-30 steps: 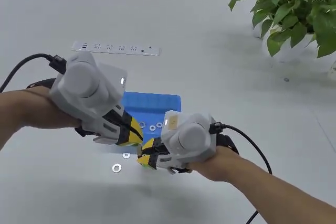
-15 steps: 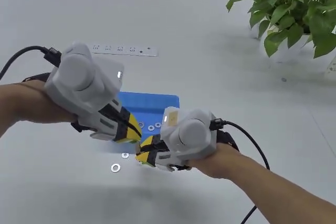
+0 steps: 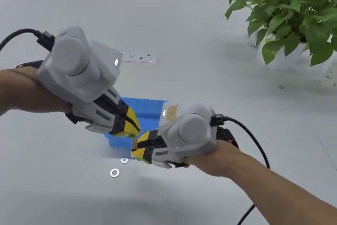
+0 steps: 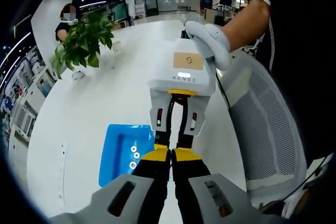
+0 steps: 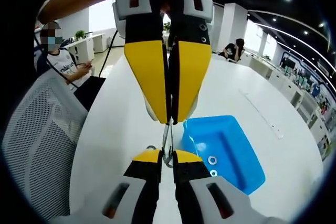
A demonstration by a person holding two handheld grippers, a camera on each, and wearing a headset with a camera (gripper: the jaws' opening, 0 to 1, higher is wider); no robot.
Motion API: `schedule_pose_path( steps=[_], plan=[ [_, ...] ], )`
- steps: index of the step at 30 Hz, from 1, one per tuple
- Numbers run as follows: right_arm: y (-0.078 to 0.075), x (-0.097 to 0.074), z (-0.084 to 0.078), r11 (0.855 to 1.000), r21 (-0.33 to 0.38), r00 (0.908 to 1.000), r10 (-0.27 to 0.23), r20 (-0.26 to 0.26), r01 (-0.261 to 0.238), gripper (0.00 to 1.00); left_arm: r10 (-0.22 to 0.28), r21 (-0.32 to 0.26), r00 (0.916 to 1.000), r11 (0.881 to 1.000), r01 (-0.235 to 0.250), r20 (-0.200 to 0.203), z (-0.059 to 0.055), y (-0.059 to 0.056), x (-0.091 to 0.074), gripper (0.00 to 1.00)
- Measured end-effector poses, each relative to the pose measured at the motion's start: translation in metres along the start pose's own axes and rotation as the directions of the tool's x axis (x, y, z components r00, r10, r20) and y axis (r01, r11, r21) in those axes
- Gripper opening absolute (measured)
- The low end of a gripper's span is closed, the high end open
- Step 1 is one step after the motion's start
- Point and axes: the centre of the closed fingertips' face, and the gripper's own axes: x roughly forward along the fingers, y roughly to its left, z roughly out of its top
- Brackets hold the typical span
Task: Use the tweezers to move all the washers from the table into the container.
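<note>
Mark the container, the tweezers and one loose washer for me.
container [image 5: 231,148]: right gripper view, bare floor.
tweezers [image 5: 167,139]: right gripper view, exposed shaft.
loose washer [image 3: 112,173]: head view, ring's left side.

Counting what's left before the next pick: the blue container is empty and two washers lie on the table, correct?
No. The blue container is not empty: the left gripper view shows three washers inside it. The rest holds: two washers lie on the table, seen in the head view.
</note>
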Motion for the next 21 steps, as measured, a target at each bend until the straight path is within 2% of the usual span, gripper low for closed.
schedule_pose_path(
  steps=[11, 21],
  plan=[
    [-0.013, -0.004, 0.016, 1.0, -0.015, 0.9998, -0.011, 0.014, 0.011, 0.1, 0.007, 0.017, 0.9999, 1.0, -0.007, -0.015, 0.008, 0.012, -0.014, 0.05],
    [-0.03, -0.006, 0.02, 0.999, -0.03, 0.9998, -0.015, 0.011, 0.015, 0.1, 0.019, 0.026, 0.9997, 1.0, -0.018, -0.019, 0.011, 0.026, -0.018, 0.05]
  ],
)
